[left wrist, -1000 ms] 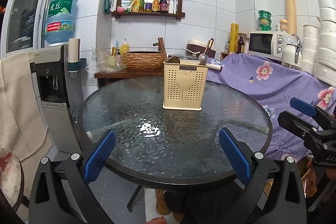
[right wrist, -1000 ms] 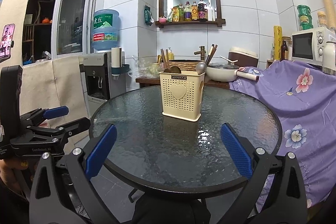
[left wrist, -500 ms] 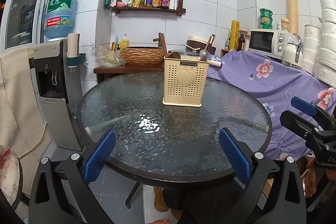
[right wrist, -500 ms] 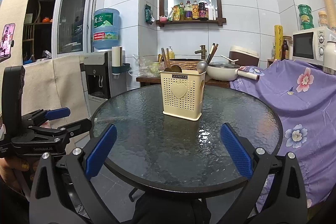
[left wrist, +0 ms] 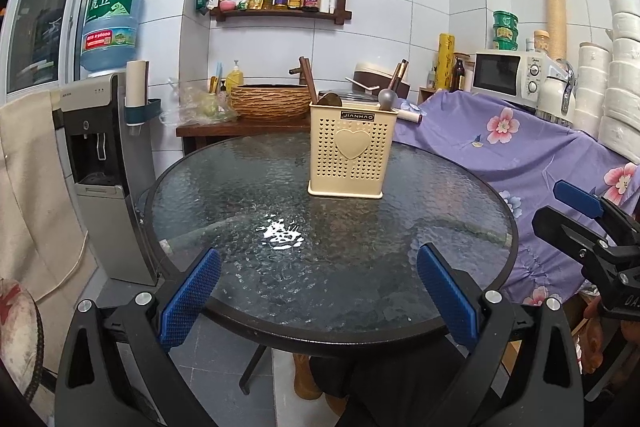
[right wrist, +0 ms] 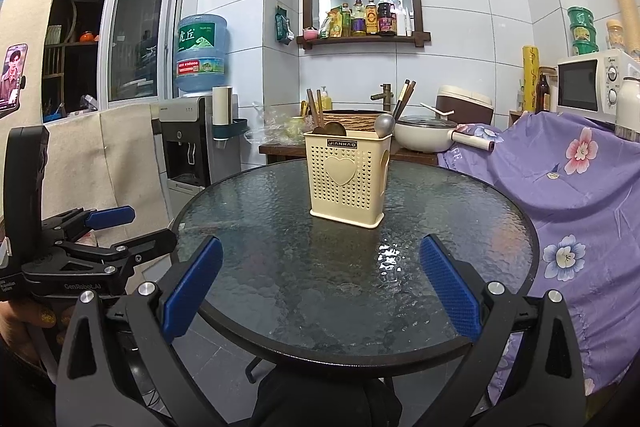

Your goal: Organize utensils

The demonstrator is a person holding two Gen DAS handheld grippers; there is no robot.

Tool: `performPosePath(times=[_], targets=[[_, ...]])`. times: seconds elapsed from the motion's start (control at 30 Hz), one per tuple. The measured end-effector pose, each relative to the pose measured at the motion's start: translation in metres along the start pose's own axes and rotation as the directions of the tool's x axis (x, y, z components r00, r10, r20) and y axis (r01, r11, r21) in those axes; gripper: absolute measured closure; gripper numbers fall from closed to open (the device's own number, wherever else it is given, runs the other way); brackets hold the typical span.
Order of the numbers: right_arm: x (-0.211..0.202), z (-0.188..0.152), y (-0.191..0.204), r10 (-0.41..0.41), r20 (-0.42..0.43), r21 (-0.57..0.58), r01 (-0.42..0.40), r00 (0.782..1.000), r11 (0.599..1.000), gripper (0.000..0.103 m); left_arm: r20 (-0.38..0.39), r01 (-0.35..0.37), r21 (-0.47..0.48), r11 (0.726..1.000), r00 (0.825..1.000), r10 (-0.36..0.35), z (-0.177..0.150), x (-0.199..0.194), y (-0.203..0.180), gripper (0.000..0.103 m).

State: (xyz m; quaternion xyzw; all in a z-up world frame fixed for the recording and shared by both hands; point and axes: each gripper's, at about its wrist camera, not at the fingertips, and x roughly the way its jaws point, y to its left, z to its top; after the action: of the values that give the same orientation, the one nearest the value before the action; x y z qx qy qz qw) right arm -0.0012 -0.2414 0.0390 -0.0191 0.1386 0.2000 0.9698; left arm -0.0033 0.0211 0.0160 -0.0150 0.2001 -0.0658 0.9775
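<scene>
Both grippers, left gripper (left wrist: 318, 291) and right gripper (right wrist: 320, 287), had edged back, jaws spread and empty, leaving the cream perforated plastic utensil caddy (left wrist: 348, 155) filled on the round glass tabletop (left wrist: 240, 187).

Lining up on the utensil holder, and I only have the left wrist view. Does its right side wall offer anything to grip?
Observer: Yes. The right wrist view shows an oval handle cut-out near the top of the right wall of the cream utensil holder.
Operator: I count one chopstick at its left end. Correct?
Observer: No, two brown chopsticks stand there side by side.
Operator: And the white handle poking out behind the holder?
Observer: It belongs to a white lidded pan sitting beyond the table.
</scene>
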Motion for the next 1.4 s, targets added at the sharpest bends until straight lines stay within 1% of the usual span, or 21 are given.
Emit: performPosePath(times=[0.2, 1.4], targets=[[0.0001, -0.0001, 0.0012, -0.001, 0.000, 0.003, 0.001, 1.000, 1.000, 0.006, -0.005, -0.019, 0.010, 1.000, 1.000, 0.019, -0.0003, 0.0015, -0.0019, 0.007], [0.0021, -0.0038, 0.0021, -0.004, -0.014, 0.013, 0.004, 1.000, 1.000, 0.006, -0.006, -0.028, 0.024, 0.999, 1.000, 0.028, -0.0005, 0.0005, -0.0057, 0.006]])
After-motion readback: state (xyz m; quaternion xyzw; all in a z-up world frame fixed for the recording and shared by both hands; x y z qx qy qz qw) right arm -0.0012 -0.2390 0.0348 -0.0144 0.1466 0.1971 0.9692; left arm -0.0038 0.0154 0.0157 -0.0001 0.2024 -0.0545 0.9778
